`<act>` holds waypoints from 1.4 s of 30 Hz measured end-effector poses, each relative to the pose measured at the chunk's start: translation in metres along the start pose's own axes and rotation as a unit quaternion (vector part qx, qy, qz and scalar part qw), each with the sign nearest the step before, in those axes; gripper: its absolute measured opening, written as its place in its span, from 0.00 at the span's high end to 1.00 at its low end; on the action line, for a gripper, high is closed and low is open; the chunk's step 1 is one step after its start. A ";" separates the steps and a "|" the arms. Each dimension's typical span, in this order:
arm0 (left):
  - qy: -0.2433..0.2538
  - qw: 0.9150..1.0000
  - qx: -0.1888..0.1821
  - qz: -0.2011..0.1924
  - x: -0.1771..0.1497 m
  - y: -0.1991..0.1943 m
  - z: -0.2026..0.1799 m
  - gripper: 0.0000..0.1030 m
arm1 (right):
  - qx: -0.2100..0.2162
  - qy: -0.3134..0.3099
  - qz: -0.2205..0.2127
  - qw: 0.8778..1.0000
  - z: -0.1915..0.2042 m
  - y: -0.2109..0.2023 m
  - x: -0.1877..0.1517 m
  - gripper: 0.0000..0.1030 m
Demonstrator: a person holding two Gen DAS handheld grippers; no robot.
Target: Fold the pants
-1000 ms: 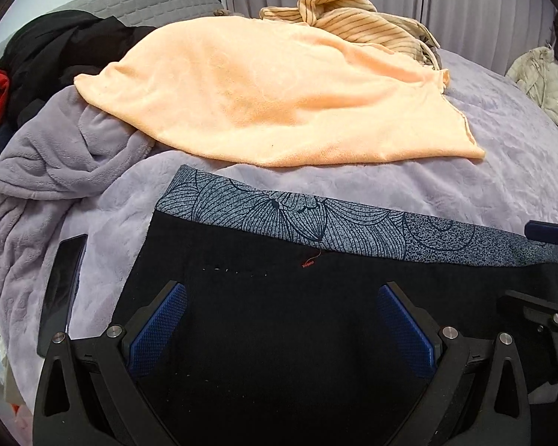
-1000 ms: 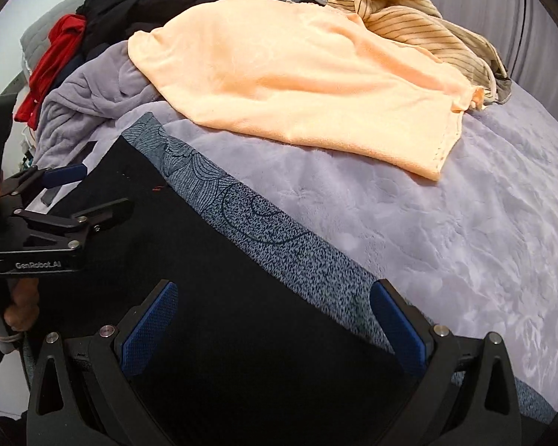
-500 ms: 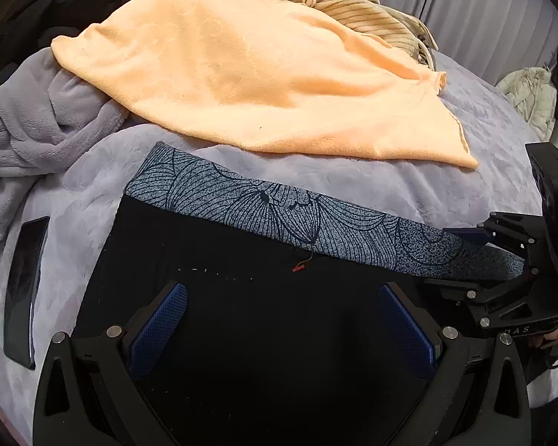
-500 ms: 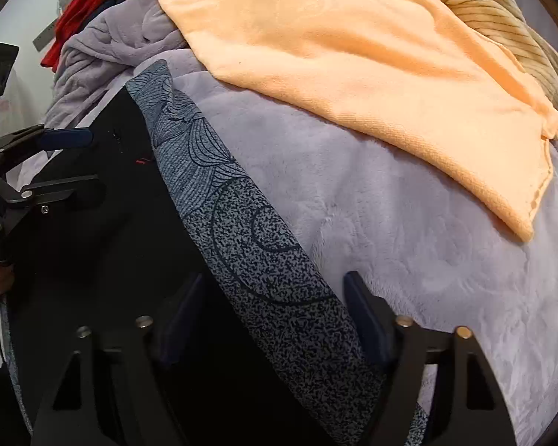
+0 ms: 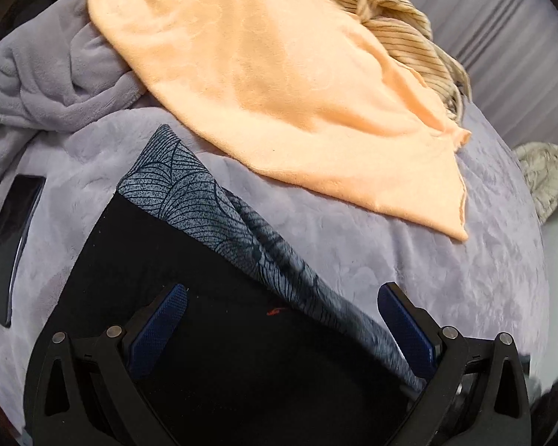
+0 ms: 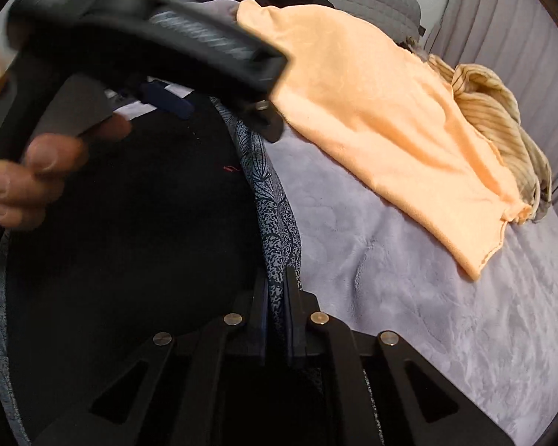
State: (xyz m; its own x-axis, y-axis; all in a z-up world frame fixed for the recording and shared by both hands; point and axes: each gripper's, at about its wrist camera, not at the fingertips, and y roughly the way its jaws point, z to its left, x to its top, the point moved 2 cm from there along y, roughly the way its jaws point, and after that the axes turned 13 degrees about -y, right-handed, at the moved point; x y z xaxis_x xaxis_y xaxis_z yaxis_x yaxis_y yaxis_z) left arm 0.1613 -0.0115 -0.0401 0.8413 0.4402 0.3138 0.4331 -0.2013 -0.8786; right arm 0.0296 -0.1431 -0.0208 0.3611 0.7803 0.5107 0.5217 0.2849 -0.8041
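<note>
Black pants [image 5: 204, 297] with a grey patterned waistband [image 5: 189, 200] lie on a lilac blanket. My left gripper [image 5: 281, 291] hovers open above the black fabric, its blue pads wide apart and nothing pinched. In the right wrist view my right gripper [image 6: 275, 278] has its jaws closing, the pads pressing on the waistband [image 6: 275, 200], which is gathered into a raised ridge running away from the fingers. The left gripper's body [image 6: 148, 37], held by a person's hand [image 6: 29, 174], hangs over the pants [image 6: 148, 223] at the upper left.
A peach towel [image 5: 297, 93] and a striped beige garment [image 5: 401, 37] lie beyond the pants. A dark phone [image 5: 11, 245] rests on the blanket [image 5: 390, 245] at the left. A cream garment [image 5: 543, 174] sits off the right edge, with grey curtains behind.
The right gripper went from wide open to shut on the waistband's right end and drew it leftward, bunching the band. Both views have rolled, and the left gripper now sits close to the right one.
</note>
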 end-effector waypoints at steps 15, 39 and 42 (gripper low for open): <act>0.005 0.997 0.075 0.004 -0.022 0.055 -0.001 0.67 | -0.011 0.016 0.035 0.999 -0.008 0.023 -0.002 0.74; 0.062 0.988 -0.048 -0.131 -0.090 -0.134 0.045 0.75 | -0.017 0.021 -0.015 1.000 0.068 -0.080 0.008 0.90; 0.054 0.988 -0.064 -0.127 -0.117 -0.154 0.078 0.75 | -0.031 0.003 -0.016 0.999 0.107 -0.094 0.004 0.90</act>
State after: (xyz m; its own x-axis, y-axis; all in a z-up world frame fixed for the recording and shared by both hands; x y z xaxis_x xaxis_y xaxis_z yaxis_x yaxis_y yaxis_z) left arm -0.0293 0.0366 0.0306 0.7270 0.3965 0.5606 0.6659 -0.2080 -0.7164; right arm -0.1005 -0.1066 0.0241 0.3476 0.7680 0.5380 0.5805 0.2743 -0.7666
